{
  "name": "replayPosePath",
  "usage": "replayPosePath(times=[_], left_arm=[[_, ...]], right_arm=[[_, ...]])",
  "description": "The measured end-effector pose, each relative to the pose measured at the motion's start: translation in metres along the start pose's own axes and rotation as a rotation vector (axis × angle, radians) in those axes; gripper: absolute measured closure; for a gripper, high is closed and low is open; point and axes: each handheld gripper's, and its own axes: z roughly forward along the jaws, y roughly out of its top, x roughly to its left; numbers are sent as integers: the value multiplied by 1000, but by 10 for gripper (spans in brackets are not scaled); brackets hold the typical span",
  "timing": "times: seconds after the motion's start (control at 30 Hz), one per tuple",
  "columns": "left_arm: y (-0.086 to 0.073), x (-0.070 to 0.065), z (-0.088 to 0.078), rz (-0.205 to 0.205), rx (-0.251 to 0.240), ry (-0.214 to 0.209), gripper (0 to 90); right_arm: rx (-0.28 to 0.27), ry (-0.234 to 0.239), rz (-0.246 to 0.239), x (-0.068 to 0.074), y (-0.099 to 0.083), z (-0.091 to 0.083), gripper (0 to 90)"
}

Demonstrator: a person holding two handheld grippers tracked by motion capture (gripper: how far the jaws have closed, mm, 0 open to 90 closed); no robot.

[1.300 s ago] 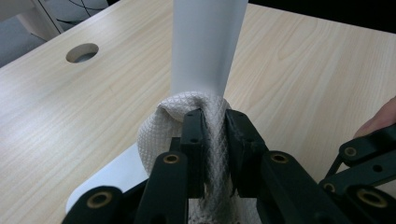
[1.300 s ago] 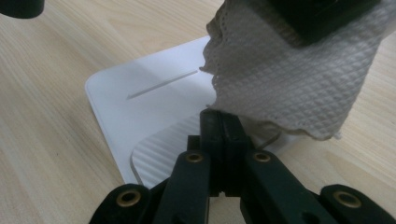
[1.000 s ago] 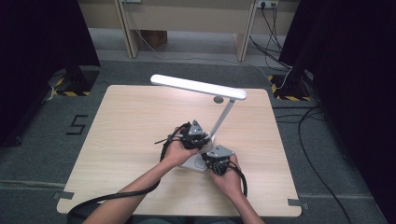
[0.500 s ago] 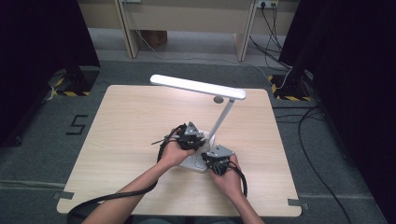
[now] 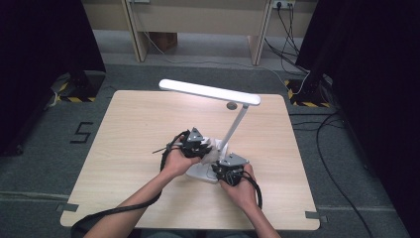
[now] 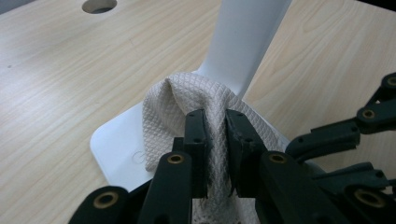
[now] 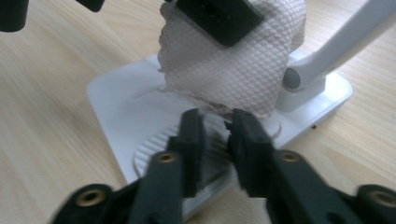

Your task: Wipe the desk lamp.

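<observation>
Cloth [image 6: 187, 100] is clamped in the left claw [image 6: 215, 126] and pressed on the white lamp base [image 6: 114, 149], against the foot of the lamp arm [image 6: 245, 42]. Right claw [image 7: 215, 122], at 5 o'clock from the left, has just been opening; nothing is gripped, its jaws held apart over the base near the surface [image 5: 133, 129] centre.

Curtained lab: taped floor [image 5: 79, 133], cables [image 5: 327, 144]

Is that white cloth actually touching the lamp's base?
Touching. In the left gripper view the cloth, pinched by the left gripper, drapes onto the lamp base beside its stem.
</observation>
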Motion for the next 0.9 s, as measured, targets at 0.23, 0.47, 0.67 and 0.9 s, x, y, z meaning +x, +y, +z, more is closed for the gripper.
replayPosePath(times=[0.23,0.47,0.67,0.9], left_arm=[[1,-3,-27,16,-40,-21,794],[-1,-9,-38,53,-24,-55,793],[-2,-17,-41,65,-25,-106,792],[4,-22,-48,92,-44,-128,791]], right_arm=[[-61,-37,-1,3,12,-17,563],[-108,-23,5,0,23,-31,475],[-81,40,-39,5,24,-25,446],[-64,47,-82,6,24,-23,451]])
